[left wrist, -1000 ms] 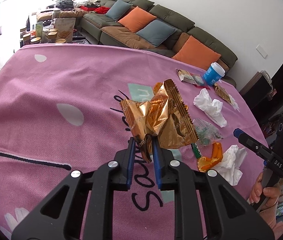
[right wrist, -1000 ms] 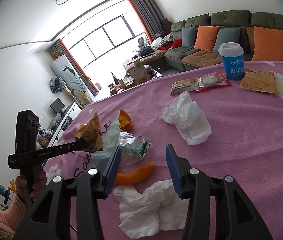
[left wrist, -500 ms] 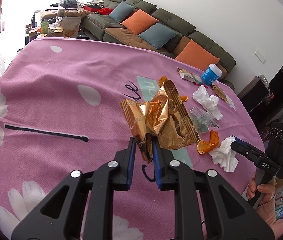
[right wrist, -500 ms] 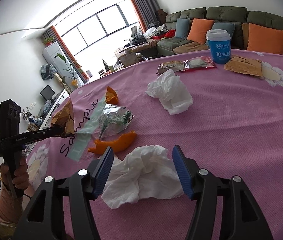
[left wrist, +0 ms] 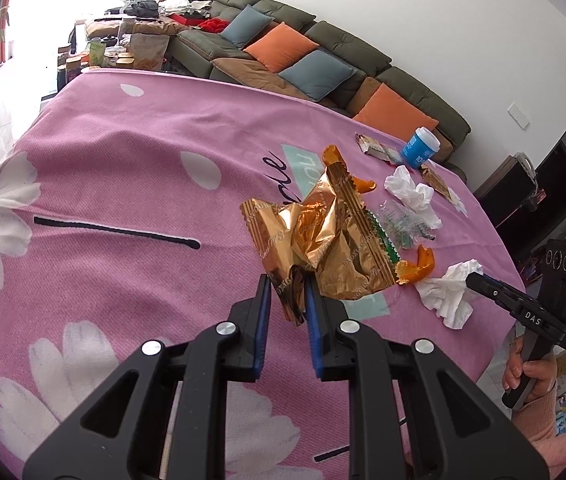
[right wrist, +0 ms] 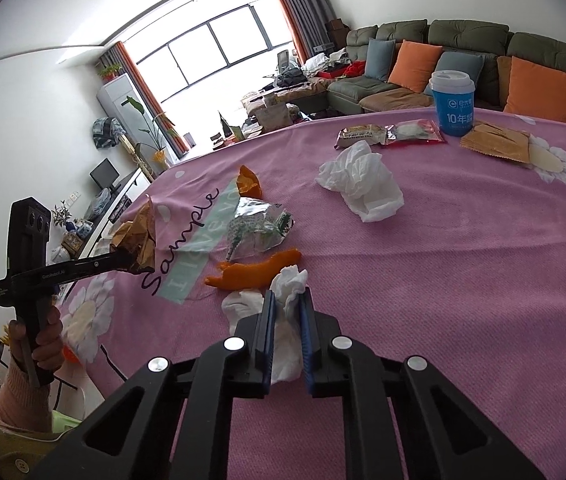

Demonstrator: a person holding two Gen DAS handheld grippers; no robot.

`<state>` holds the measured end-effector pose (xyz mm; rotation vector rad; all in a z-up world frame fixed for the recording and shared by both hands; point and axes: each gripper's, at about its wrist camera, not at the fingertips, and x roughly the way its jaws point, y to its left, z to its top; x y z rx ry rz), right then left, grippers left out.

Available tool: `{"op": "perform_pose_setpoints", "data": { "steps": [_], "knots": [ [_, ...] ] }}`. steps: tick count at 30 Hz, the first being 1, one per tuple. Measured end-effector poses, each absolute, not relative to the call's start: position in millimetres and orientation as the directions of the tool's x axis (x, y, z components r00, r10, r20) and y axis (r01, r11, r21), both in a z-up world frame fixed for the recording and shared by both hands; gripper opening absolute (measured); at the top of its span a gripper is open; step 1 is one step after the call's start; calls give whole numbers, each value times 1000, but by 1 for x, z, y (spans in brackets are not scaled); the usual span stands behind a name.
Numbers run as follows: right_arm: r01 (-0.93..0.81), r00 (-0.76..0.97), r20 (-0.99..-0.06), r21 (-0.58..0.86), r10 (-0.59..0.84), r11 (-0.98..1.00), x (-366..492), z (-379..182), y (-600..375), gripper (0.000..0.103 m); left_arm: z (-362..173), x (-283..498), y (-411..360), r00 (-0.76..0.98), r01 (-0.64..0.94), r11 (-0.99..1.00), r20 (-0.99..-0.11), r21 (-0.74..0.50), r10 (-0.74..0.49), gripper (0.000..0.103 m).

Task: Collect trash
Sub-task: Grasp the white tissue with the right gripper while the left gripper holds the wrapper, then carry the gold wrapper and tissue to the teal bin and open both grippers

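Pinching a crumpled white tissue (right wrist: 287,322) on the pink tablecloth (right wrist: 463,280), the right gripper (right wrist: 286,312) has just closed its jaws; orange peel (right wrist: 255,270) lies just beyond the tissue. Left gripper (left wrist: 287,296) clamps a gold wrapper (left wrist: 323,236).

Peel (right wrist: 257,270) between tissue (right wrist: 289,280) and packet (right wrist: 257,226)

Both wrist cams sit close over the pink worktop (left wrist: 123,168), angled down along their fingers toward the sofa (right wrist: 463,40). Left looks from its left, right from its right; both share the blue cup (left wrist: 419,151).
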<state>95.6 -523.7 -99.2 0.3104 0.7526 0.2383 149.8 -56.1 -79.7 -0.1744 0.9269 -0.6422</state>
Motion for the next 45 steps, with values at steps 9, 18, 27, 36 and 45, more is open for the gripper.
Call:
{"op": "perform_pose_setpoints", "data": {
  "steps": [9,18,27,36,45],
  "knots": [
    [-206,715,-568,386,408,899,95,-73,-495,8,-74,134,-31,464,425,809,-671,-405,-579,17],
    [-359,663,-523,407,536,840,114,-57,-436,7,-63,113,24,535,360,841,-649,-404,-541,17],
    [-509,582,-470,425,663,748,144,-42,-369,6,-58,101,96,624,233,888,-639,-397,-449,17],
    [-642,455,-449,434,769,633,178,-30,-290,6,-64,89,175,684,67,924,-657,-377,-317,17],
    [-719,352,-447,433,822,543,200,-24,-214,6,-74,83,236,703,-64,928,-677,-367,-219,17]
  ]
}}
